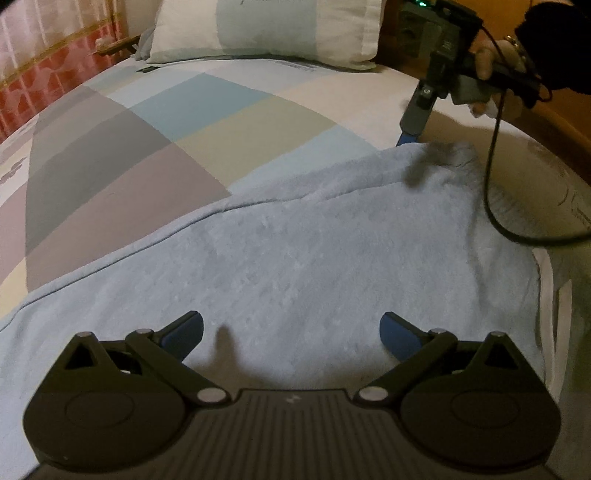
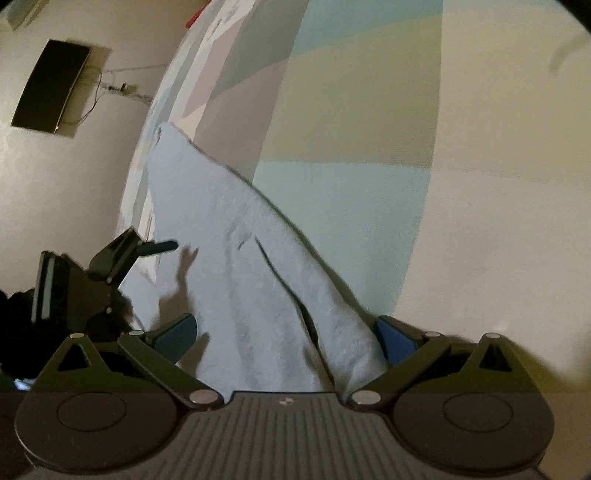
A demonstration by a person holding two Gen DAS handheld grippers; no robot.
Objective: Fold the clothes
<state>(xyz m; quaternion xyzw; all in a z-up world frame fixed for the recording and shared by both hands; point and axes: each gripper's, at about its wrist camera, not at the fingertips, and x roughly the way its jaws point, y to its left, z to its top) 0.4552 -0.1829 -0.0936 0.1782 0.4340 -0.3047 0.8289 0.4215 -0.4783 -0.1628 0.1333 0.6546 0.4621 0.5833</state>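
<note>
While the pale blue fleecy garment (image 1: 295, 258) lies spread on the bed w/ colour-block patchwork sheet (image 1: 147, 147), left gripper (image 1: 291, 332) hovers over it, jaws apart; right gripper (image 2: 286, 338) at its far corner, jaws apart w/ cloth between.

A garment (image 1: 295, 251) lies on the bed (image 1: 166, 122), seemingly before the pillow (image 1: 266, 29).

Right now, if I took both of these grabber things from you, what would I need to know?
Left gripper: open, hovering over the pale blue garment, gripping nothing.
Right gripper: open, fingers either side of the garment's far corner, not closed on it.
The garment lies spread on the patchwork bedspread, below the pillow.
Done: laid out. Left: pinch the corner, then fold.
</note>
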